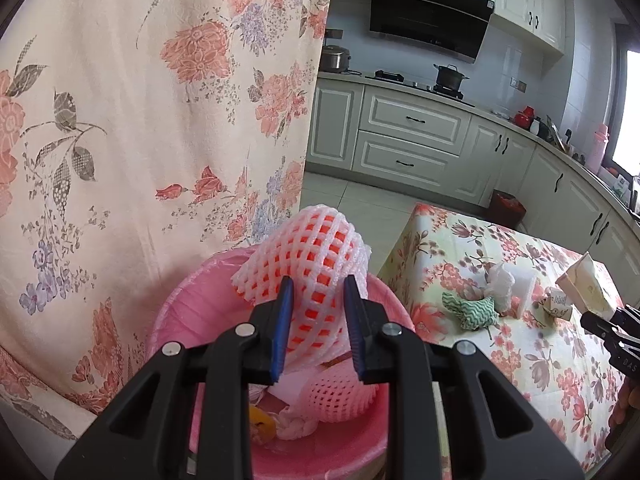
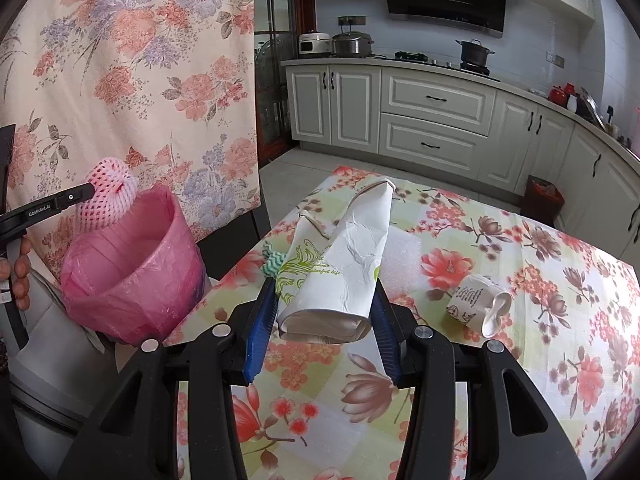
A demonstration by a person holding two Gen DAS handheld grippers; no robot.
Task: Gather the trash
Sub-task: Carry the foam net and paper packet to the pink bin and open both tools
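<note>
While the left gripper (image 1: 318, 300) holds its blue pads pinched on a pink foam mesh fruit sleeve (image 1: 308, 256) directly over the pink bag-lined waste bin (image 1: 192, 320), the step in hand appears to be the drop of one piece of trash. In the left wrist view the sleeve stands at 12 o'clock from the pads, with the bin's mouth beneath it; a second foam net (image 1: 340, 396) and other scraps already lie inside.

The right gripper (image 2: 324, 320) clamps a crumpled white paper package with green print (image 2: 344, 264) between its pads and carries it above the flower-patterned tablecloth (image 2: 560, 320); the bin (image 2: 132, 276) lies at about 9 o'clock from it.

Next move, as judged: the left jaws need only spread to let the light sleeve fall, after which the right hand must swing toward 9 o'clock and clear the bin rim before release. The left gripper occupies that space now, so the two may need to take turns.

Left on the table are a crushed printed paper cup (image 2: 480, 304) at 3 o'clock from the package, and a green-and-white zigzag cloth (image 1: 472, 310) beside some white foam wrap (image 1: 500, 284).

Hard to make out: the bin's full contents, hidden behind the left gripper's body; the cloth, mostly covered by the package in the right view; and whether the sleeve is empty.
</note>
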